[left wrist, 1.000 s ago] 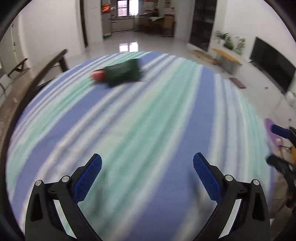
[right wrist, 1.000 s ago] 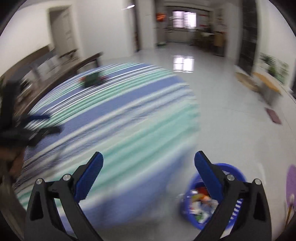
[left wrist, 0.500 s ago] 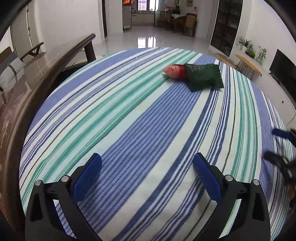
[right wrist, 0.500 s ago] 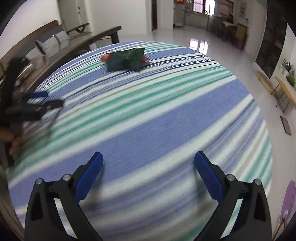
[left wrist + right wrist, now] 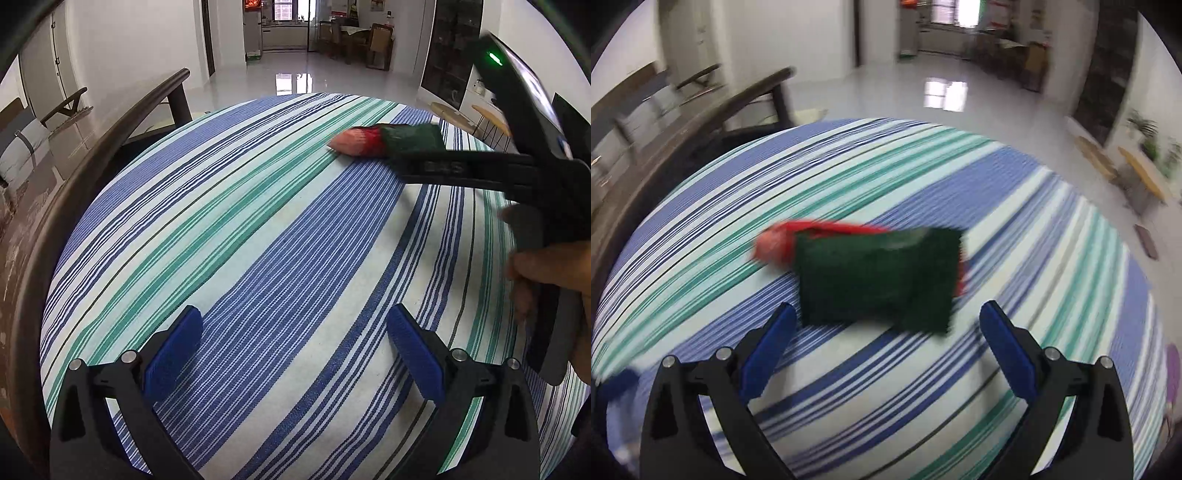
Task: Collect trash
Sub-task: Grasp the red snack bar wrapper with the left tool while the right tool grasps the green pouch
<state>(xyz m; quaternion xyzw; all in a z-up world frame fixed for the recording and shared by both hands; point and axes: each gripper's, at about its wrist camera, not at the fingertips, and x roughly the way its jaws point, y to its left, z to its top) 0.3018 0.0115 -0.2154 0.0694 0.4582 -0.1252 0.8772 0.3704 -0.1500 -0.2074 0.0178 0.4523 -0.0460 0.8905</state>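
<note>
A dark green snack packet (image 5: 879, 277) lies on the striped cloth, on top of a red wrapper (image 5: 775, 245). In the right wrist view my right gripper (image 5: 886, 343) is open, its blue pads just short of the packet and on either side of it. In the left wrist view the green packet (image 5: 410, 136) and red wrapper (image 5: 354, 142) lie far off at the upper right, partly hidden by the right gripper's black body (image 5: 480, 170). My left gripper (image 5: 295, 354) is open over bare cloth, holding nothing.
The blue, green and white striped cloth (image 5: 258, 258) covers the whole surface. A dark wooden rail (image 5: 92, 162) curves along its left side. A hand (image 5: 554, 269) holds the right gripper at the right edge. Beyond lies a shiny tiled floor (image 5: 923, 99) with furniture.
My right gripper has moved forward across the cloth, so the green packet now sits right before its pads. In the left wrist view the right gripper has swung in over the packet.
</note>
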